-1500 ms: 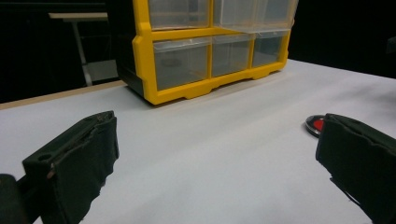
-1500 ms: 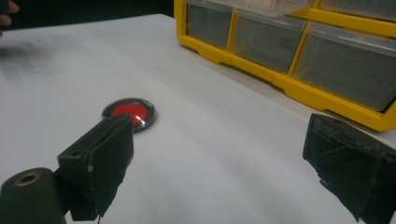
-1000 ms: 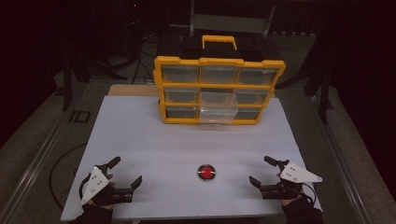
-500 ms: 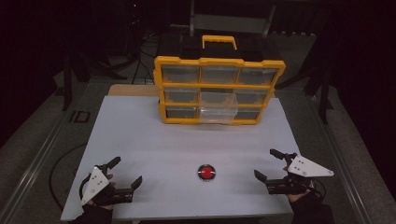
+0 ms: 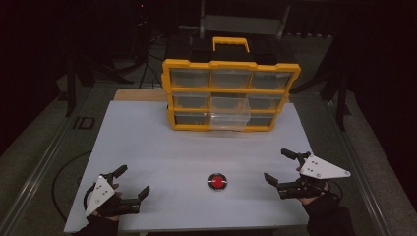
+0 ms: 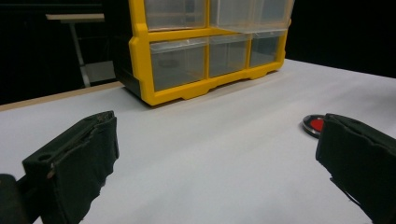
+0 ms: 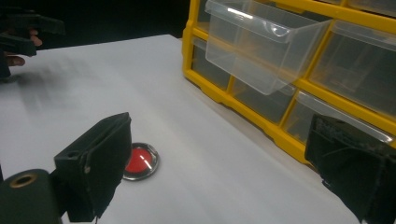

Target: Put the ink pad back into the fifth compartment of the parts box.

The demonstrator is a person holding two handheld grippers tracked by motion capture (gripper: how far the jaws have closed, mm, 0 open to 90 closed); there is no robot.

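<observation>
Near the front edge of the white table (image 5: 147,142), between two hand-held grippers: a small round red disc (image 5: 217,181) with a silvery rim, lying flat, face up, circular and so without any long axis or heading. Left gripper (image 5: 129,186) at the near left corner, jaws spread wide and empty, aimed toward the table's middle. Right gripper (image 5: 285,167) at the near right, likewise spread wide and empty, turned toward the disc, well apart from it. Bare white surface on every side of the disc, with wide open room back to the yellow drawer cabinet (image 5: 231,93) at the far edge. Middle drawer (image 5: 230,112) of clear plastic pulled out from the cabinet's front, overhanging the table.

From the left gripper view: disc (image 6: 314,125) half hidden behind the right-hand jaw, cabinet (image 6: 140,56) seen from its corner, closed bottom drawers see-through. From the right gripper view: disc (image 7: 139,162) peeking out beside the left-hand jaw, its rim catching light, the pulled-out drawer (image 7: 261,46) tilted slightly downward, and the other hand's gripper (image 7: 21,30) blurred at the far corner.
</observation>
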